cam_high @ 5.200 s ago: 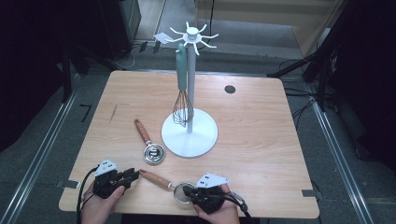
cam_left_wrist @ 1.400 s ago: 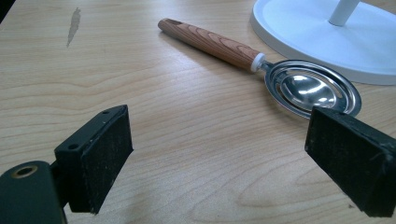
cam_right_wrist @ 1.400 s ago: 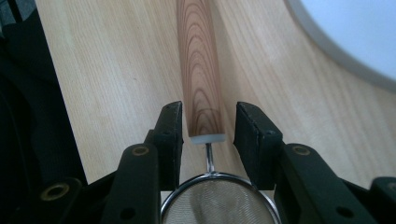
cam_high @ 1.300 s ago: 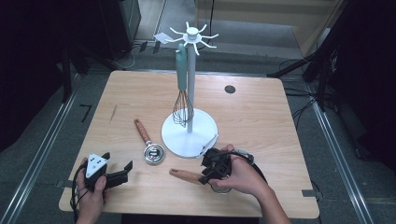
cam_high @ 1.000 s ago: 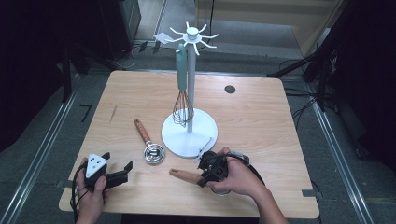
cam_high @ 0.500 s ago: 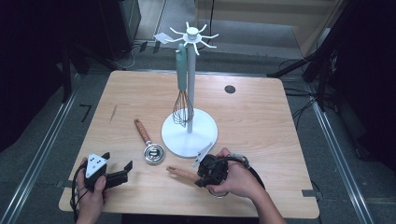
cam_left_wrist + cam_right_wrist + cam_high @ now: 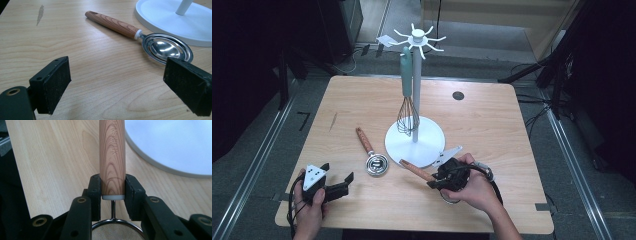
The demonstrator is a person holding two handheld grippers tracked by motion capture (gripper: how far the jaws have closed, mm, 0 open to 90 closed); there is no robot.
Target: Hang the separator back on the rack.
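Note:
My right gripper (image 7: 435, 181) is shut on the wooden handle (image 7: 414, 170) of a small mesh strainer, near the table's front, just in front of the white stand's base (image 7: 427, 145). In the right gripper view the pads clamp the handle (image 7: 112, 157) at its white collar, and the strainer's mesh bowl (image 7: 116, 231) sits behind the jaws. The handle points toward the base. My left gripper (image 7: 343, 182) rests open at the front left. In the left gripper view a wooden-handled metal scoop (image 7: 165, 48) lies just beyond its wide-open jaws.
The white utensil stand carries a teal-handled whisk (image 7: 407, 117) hanging from its hooks over the base. The scoop (image 7: 376, 164) lies left of the base. A dark round hole (image 7: 458, 95) marks the table's far right. Bare wood spreads across the left side.
The right gripper has taken hold of the strainer and carried it a little left and up, so the handle tip now reaches the stand's base. The left hand has kept still.

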